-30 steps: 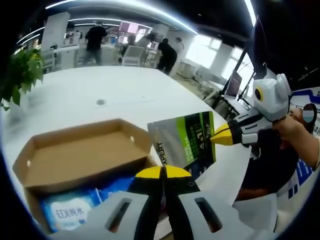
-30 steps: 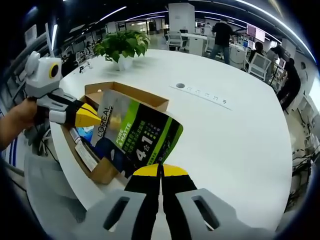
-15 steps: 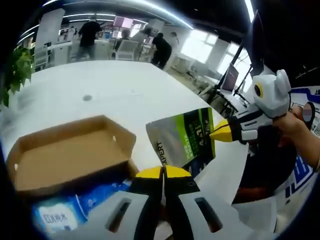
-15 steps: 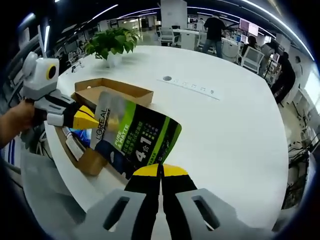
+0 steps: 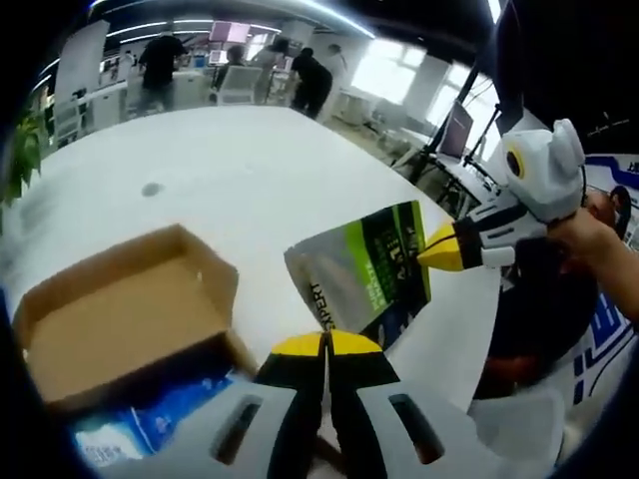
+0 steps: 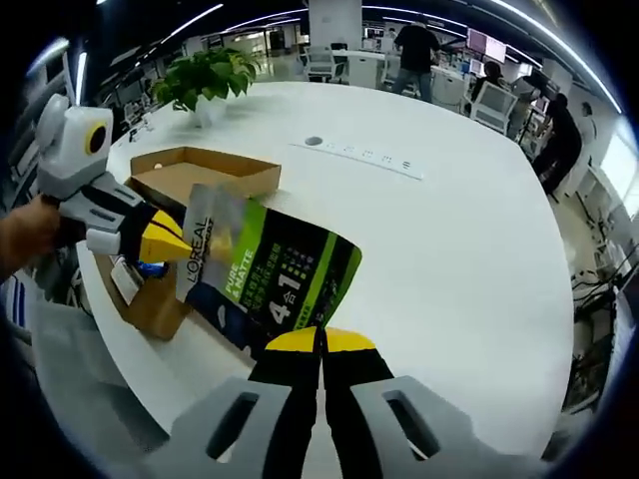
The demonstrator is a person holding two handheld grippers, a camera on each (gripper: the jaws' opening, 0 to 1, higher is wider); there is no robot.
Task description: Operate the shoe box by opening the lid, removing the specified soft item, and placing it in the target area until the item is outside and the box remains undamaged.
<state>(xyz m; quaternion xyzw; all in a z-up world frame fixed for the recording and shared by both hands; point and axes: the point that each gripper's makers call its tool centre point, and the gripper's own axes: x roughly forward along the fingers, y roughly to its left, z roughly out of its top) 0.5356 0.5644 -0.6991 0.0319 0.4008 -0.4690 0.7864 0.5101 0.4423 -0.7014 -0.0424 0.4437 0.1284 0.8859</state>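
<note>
A silver, green and dark blue L'Oreal pouch [image 5: 364, 274] [image 6: 265, 274] hangs in the air above the white table. My left gripper [image 5: 326, 344] is shut on one edge of it. My right gripper [image 6: 321, 341] is shut on another edge. In the right gripper view the left gripper [image 6: 170, 239] comes in from the left, its yellow tips on the pouch's upper left corner. In the left gripper view the right gripper [image 5: 439, 251] pinches the pouch's right edge. The brown cardboard shoe box [image 5: 120, 319] [image 6: 150, 304] stands open beside the pouch, with a blue and white packet [image 5: 130, 434] inside.
The box sits near the edge of the round white table [image 5: 220, 170] [image 6: 449, 249]. A potted plant [image 6: 205, 75] stands at the table's far side and a socket strip [image 6: 354, 155] is set in its top. A hand [image 5: 589, 235] holds the right gripper. People stand far behind.
Both grippers have carried the pouch sideways away from the open box, out over bare table top. The box itself has not moved.
</note>
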